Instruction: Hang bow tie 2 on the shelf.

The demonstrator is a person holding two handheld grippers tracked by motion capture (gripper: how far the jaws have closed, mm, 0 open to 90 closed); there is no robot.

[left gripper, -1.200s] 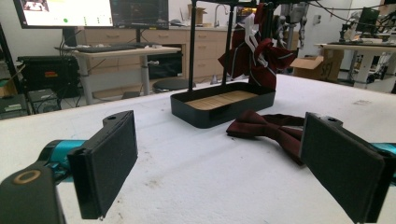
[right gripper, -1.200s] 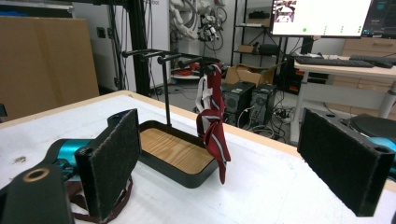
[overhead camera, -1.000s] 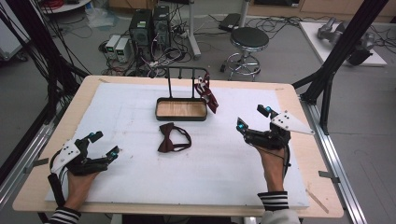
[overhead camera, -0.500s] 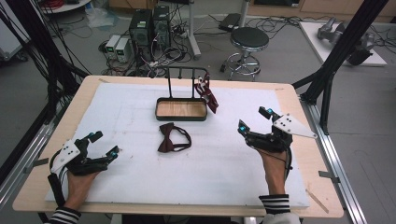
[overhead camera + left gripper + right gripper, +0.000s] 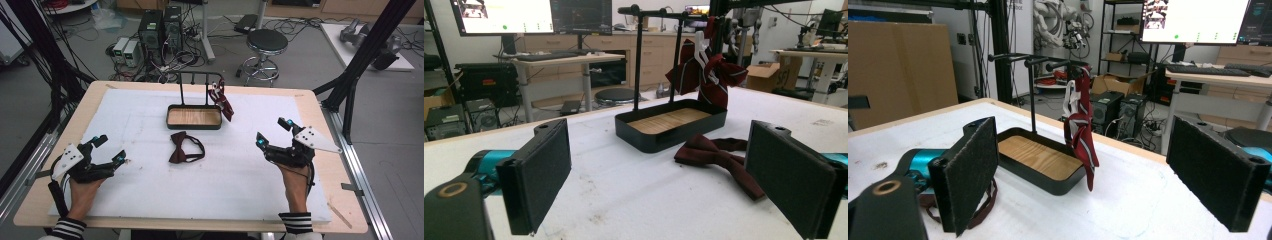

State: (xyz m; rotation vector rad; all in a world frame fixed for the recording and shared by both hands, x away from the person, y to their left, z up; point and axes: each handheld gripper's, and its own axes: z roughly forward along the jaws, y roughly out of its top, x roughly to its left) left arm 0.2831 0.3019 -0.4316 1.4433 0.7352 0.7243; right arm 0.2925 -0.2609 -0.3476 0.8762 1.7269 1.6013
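No writing can be read on anything. Nothing has shifted since the earlier frames. At lower left the left gripper [image 5: 100, 155] rests on the white-padded bench [image 5: 150, 200], fingers spread wide, released. The dark red bow tie [image 5: 185, 148] lies at centre, below the black wood-floored tray [image 5: 194, 117]. At right, the right gripper [image 5: 274, 134] is likewise released.

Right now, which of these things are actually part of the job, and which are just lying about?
In the job:
dark red bow tie lying on the white mat
black rack with wooden-floored tray
striped red tie hung on the rack

Just about:
round black stool
black computer towers on the floor
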